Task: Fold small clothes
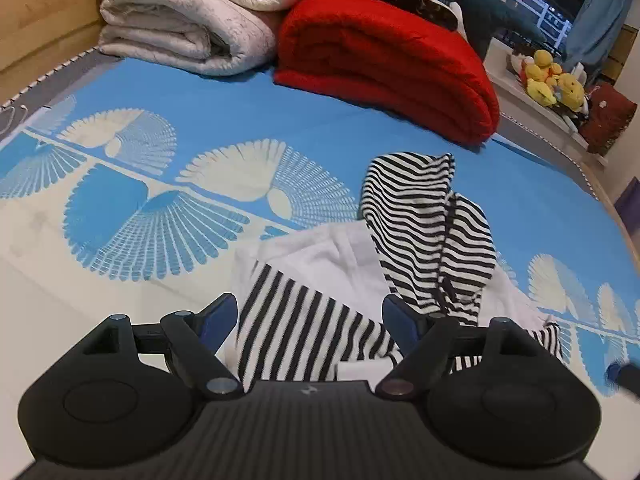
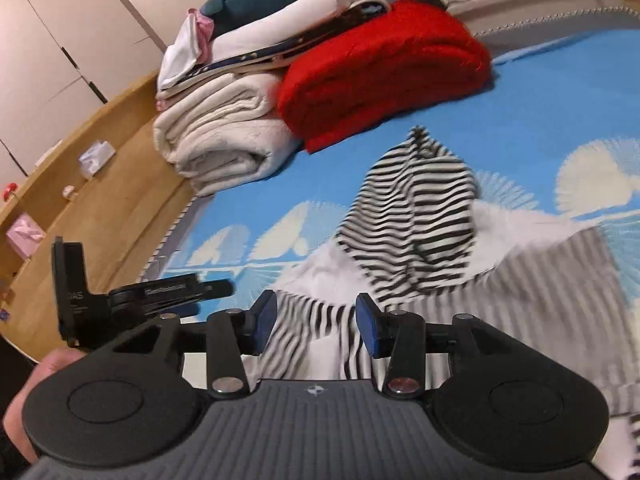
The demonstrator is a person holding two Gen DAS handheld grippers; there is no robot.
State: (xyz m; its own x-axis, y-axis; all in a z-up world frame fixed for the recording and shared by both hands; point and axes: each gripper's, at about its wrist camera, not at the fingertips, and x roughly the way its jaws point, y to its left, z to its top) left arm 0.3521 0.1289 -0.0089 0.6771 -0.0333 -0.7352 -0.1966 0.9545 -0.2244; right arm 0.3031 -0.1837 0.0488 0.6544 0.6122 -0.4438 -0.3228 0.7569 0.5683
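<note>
Your left gripper (image 1: 310, 320) has its jaws spread wide and holds nothing; the blue pads (image 1: 218, 318) sit on either side of the striped garment (image 1: 420, 216) without pinching it. That black-and-white striped piece, with a white panel, lies crumpled on the blue bedsheet (image 1: 248, 120) just ahead of your fingers, from the centre out toward 2 o'clock in the left wrist view, one striped part standing up in a hump.

Your right gripper (image 2: 316, 326) is likewise parted, nothing between its pads, with the same garment (image 2: 416, 216) directly at 12 o'clock and running off to 3 o'clock. The cloth nearest the fingers is blurred, so you cannot tell whether a pad touches it.

No bin or basket shows in either view. Folded bedding is stacked at the far end of the bed: a red blanket (image 1: 384, 64) at 12 to 1 o'clock in the left view, a cream quilt (image 1: 188, 16) touching it at 11 o'clock. Yellow plush toys (image 1: 554, 80) sit on a ledge at 2 o'clock.
</note>
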